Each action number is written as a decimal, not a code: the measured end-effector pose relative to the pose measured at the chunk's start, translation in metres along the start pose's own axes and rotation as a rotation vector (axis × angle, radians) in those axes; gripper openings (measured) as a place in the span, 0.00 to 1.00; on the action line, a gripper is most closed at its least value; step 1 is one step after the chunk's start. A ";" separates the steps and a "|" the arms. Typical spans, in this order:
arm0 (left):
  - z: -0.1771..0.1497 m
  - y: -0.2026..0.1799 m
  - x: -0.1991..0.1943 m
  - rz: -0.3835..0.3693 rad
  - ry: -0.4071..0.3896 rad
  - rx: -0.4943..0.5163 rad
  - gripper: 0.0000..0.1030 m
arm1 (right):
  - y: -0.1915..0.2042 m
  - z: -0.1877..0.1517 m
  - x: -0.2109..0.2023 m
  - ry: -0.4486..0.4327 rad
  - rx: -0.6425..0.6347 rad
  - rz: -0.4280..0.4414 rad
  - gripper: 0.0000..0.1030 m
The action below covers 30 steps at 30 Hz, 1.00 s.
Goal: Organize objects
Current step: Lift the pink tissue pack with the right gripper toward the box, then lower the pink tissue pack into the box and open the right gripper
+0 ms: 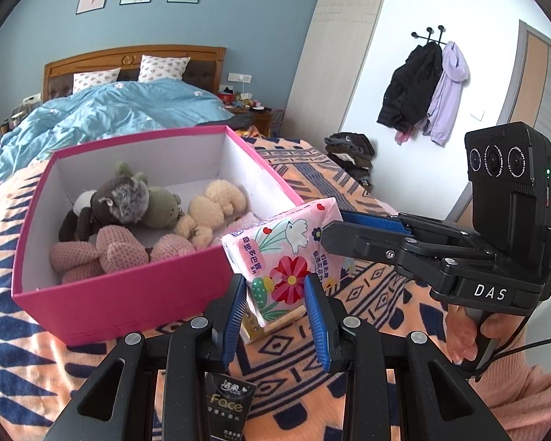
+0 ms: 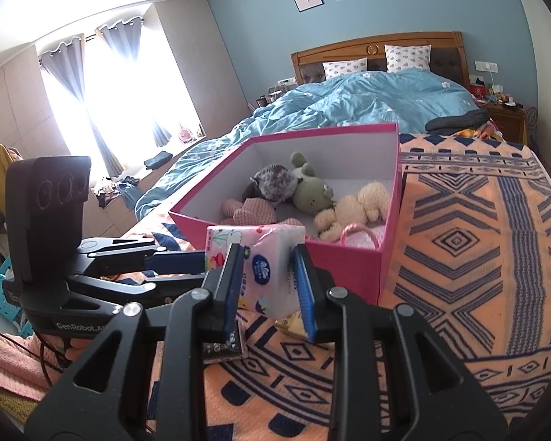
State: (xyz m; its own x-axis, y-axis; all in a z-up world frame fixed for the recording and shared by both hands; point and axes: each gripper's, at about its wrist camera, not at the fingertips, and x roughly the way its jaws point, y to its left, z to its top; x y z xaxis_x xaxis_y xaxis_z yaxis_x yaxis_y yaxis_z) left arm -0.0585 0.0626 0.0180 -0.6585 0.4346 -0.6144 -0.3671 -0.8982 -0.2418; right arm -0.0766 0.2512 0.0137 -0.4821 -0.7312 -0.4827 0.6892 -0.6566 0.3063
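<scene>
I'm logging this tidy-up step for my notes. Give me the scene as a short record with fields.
surface: patterned blanket on a bed
container: pink box, open, with plush toys inside
held item: floral tissue pack, just outside the box's near wall
left gripper: shut on the pack's lower end
right gripper: shut on the pack's other end
loose items: black tissue pack and yellow packet on the blanket beneath

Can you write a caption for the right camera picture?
Right gripper lifts a pink tissue pack beside the toy-filled pink box.
</scene>
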 end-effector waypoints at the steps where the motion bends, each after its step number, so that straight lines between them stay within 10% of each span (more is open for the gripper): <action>1: 0.002 0.001 0.000 0.001 -0.004 -0.003 0.31 | 0.000 0.002 0.000 -0.003 -0.003 0.002 0.30; 30: 0.034 0.017 0.022 0.028 -0.009 -0.015 0.31 | -0.014 0.043 0.022 -0.023 -0.019 0.012 0.30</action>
State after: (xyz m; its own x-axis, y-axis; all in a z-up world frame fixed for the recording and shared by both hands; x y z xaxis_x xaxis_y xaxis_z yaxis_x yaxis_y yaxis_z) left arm -0.1019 0.0594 0.0260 -0.6744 0.4095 -0.6144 -0.3385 -0.9110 -0.2356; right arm -0.1200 0.2363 0.0344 -0.4864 -0.7429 -0.4598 0.7048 -0.6447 0.2960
